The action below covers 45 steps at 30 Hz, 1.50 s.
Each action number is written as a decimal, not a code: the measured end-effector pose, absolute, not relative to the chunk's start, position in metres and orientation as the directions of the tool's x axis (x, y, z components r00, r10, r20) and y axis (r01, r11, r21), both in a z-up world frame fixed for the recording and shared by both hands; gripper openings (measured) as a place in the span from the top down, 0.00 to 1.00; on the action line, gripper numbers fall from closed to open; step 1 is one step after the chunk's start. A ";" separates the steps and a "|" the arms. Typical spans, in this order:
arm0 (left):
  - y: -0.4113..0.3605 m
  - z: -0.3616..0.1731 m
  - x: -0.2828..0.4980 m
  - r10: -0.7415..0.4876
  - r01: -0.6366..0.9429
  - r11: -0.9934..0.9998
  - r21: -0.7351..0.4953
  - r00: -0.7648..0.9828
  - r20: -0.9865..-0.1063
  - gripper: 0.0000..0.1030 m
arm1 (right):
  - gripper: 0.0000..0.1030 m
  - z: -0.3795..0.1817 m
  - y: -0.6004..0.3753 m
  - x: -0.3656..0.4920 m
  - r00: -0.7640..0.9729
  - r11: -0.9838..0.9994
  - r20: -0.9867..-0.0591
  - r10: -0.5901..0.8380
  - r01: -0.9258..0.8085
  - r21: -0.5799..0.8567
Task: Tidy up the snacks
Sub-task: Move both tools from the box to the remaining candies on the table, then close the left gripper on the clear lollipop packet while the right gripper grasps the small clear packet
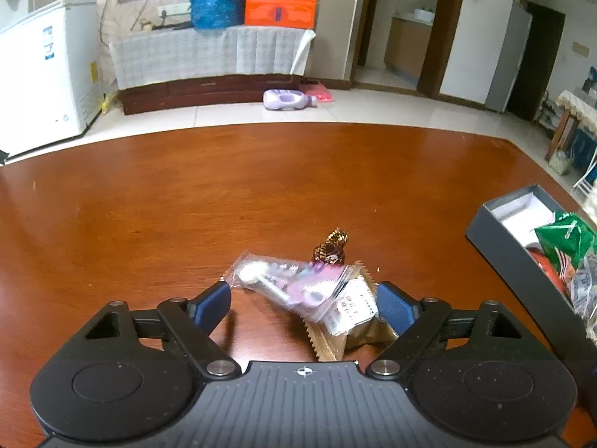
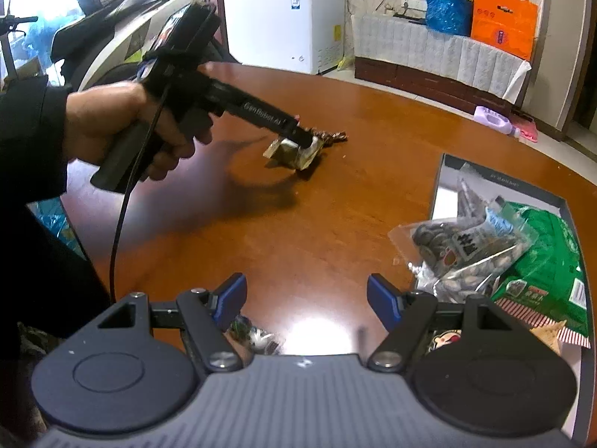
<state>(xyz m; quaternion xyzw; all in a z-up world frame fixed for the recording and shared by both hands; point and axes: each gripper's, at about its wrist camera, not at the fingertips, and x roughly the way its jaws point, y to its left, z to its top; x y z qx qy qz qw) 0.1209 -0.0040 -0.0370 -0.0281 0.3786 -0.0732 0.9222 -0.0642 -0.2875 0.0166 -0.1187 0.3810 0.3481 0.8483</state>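
Brown wooden table (image 1: 149, 194): snack packets (image 1: 306, 291) are straddled, ungripped, by the wide-spread left gripper (image 1: 304, 304); the right gripper (image 2: 306, 300) is held wide, empty.

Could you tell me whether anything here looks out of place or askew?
Yes: a purple bottle lies on its side on the floor by the cabinet, and a seed packet hangs over the grey box's edge onto the table.

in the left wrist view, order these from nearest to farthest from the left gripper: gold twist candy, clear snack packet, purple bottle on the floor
1. clear snack packet, lying between the fingers of the left gripper.
2. gold twist candy, just beyond the packet on the table.
3. purple bottle, far off on the floor.
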 end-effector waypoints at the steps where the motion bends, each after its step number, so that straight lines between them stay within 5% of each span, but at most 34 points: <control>1: -0.003 -0.037 0.122 -0.161 0.108 0.987 -0.120 0.702 -0.694 0.22 | 0.30 0.015 -0.287 -0.065 0.465 0.729 -0.734 0.496 -0.682 0.060; 13: 0.031 -0.039 0.124 -0.245 0.028 0.950 -0.312 0.688 -0.684 0.28 | 0.30 0.000 -0.281 -0.061 0.450 0.728 -0.757 0.473 -0.684 0.048; 31: 0.038 -0.039 0.129 -0.122 -0.043 0.976 -0.216 0.711 -0.692 0.30 | 0.30 -0.010 -0.277 -0.053 0.456 0.738 -0.773 0.441 -0.674 0.023; 45: 0.036 -0.041 0.128 -0.134 -0.048 0.971 -0.233 0.700 -0.702 0.46 | 0.30 -0.012 -0.276 -0.059 0.440 0.716 -0.774 0.456 -0.697 0.026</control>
